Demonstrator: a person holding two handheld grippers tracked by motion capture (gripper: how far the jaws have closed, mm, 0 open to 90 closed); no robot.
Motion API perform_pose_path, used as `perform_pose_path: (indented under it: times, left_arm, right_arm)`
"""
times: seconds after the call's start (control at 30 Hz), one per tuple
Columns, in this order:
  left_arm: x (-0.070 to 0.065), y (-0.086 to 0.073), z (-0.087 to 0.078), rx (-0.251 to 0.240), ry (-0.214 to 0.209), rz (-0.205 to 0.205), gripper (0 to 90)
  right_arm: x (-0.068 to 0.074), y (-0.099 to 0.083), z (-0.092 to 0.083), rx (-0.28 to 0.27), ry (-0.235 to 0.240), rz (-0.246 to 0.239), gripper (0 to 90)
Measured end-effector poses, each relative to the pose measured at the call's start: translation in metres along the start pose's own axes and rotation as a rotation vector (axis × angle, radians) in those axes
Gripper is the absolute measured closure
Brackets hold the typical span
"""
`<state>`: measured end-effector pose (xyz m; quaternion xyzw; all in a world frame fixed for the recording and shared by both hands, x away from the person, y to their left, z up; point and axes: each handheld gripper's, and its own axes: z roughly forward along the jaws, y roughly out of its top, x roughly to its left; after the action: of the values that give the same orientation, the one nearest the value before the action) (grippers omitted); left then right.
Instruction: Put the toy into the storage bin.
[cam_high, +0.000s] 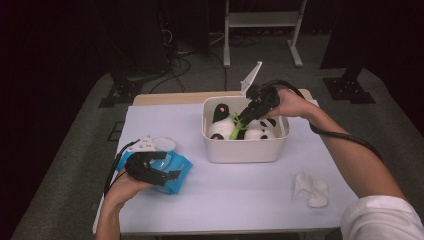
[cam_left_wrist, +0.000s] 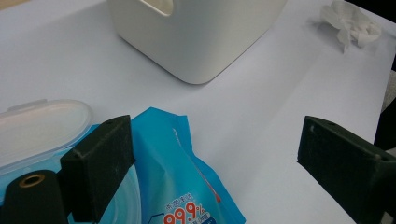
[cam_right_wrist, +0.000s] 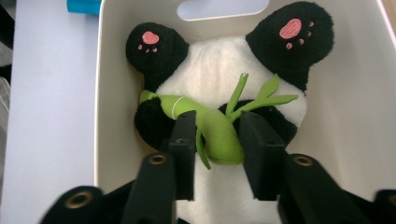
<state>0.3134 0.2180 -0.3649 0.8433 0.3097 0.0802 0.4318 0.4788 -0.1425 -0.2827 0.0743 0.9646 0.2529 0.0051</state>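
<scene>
— Nearest the front edge of the table, what's there?

— The left gripper (cam_high: 176, 173) sits near the front left corner of the white-covered table (cam_high: 240, 195), jaws spread wide over a blue plastic wet-wipe pack (cam_left_wrist: 187, 186) with its clear flip lid (cam_left_wrist: 39, 126) raised. One pad touches the pack's side; the other stands well apart on bare table.

— And to the right?

— A crumpled white tissue (cam_high: 311, 189) lies near the front right corner.

— Farther back?

— A white plastic bin (cam_high: 243, 150) stands toward the rear edge. Inside lies a black-and-white plush panda (cam_right_wrist: 219, 79) holding a green felt bamboo shoot (cam_right_wrist: 219, 133). The right gripper (cam_right_wrist: 215, 140) reaches down into the bin, jaws partly apart on either side of the bamboo, just beside it; whether they press on it I cannot tell.
</scene>
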Motion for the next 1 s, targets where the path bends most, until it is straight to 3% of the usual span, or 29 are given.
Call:
perform_pose_path:
  times: [0.3, 0.9, 1.0]
  left_arm:
    - [-0.002, 0.0, 0.002, 0.003, -0.003, 0.002, 9.6]
    - [-0.01, 0.004, 0.005, 0.009, -0.017, 0.03, 9.6]
    - [-0.009, 0.003, 0.007, 0.012, -0.021, 0.028, 9.6]
  right_arm:
    - [0.002, -0.006, -0.017, -0.061, -0.023, 0.006, 58.5]
    - [0.019, -0.03, -0.038, -0.103, -0.066, 0.045, 53.6]
    - [0.021, -0.039, -0.044, -0.114, -0.08, 0.068, 52.8]
